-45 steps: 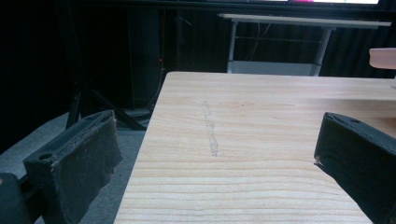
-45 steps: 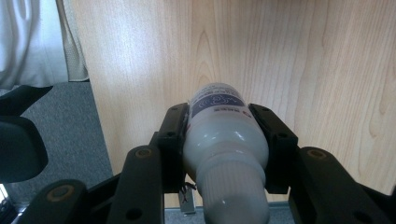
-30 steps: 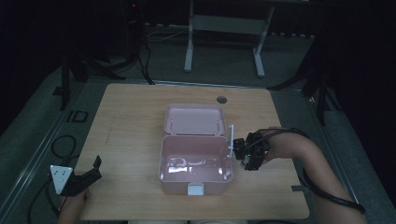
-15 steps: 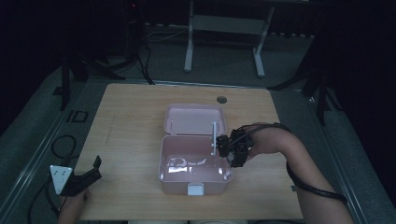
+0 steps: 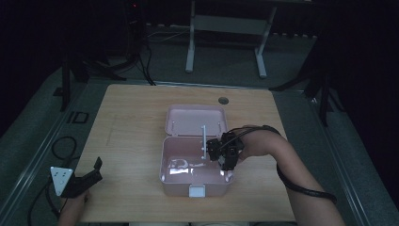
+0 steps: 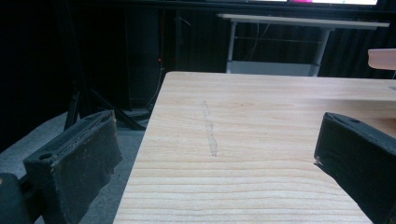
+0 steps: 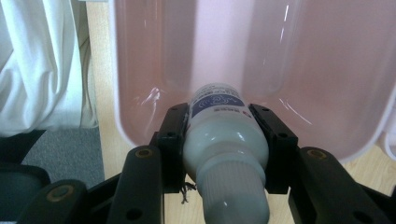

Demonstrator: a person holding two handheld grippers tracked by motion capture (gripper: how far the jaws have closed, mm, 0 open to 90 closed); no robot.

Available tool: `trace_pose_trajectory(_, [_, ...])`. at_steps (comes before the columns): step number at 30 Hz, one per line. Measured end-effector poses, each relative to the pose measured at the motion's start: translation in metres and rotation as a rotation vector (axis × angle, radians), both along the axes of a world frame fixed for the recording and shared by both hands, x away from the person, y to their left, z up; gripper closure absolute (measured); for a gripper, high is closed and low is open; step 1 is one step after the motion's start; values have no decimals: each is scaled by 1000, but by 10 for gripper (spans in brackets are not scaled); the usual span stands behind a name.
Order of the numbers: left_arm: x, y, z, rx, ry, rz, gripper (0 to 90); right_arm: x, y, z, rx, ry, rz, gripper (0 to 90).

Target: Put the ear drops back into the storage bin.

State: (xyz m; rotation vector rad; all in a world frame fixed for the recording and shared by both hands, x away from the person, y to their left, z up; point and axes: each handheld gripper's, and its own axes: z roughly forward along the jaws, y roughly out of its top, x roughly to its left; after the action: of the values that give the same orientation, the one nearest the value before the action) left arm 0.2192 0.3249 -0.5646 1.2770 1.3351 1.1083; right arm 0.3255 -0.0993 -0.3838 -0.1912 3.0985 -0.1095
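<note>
A pink plastic box stands open in the middle of the wooden table, its lid laid back behind it. My right gripper hovers over the box's right half, shut on a white bottle with a blue label. In the right gripper view the bottle's ribbed cap points at the camera, its base points into the pink box wall, and the black pads press its sides. My left gripper rests at the table's front left corner. In the left gripper view it is open and holds nothing.
Some pale, shiny items lie in the box's left half. A round cable hole sits near the table's far edge. A metal-legged stand is behind the table. White fabric hangs past the table edge in the right gripper view.
My right gripper has carried the bottle leftward, from beside the box's right wall to over its inside. The left gripper has stayed put.
</note>
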Motion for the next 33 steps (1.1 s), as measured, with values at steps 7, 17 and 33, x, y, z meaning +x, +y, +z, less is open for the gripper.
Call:
trace_pose_trajectory(7, [0, 0, 0, 1, -1, 0, 4, 0, 7, -20, -1, 20, 5, 595])
trace_pose_trajectory(17, [0, 0, 0, 0, -2, -1, 4, 0, 14, -53, -11, 57, 24, 595])
trace_pose_trajectory(33, [0, 0, 0, 2, -2, -1, 4, 2, 21, -95, -96, 73, 38, 595])
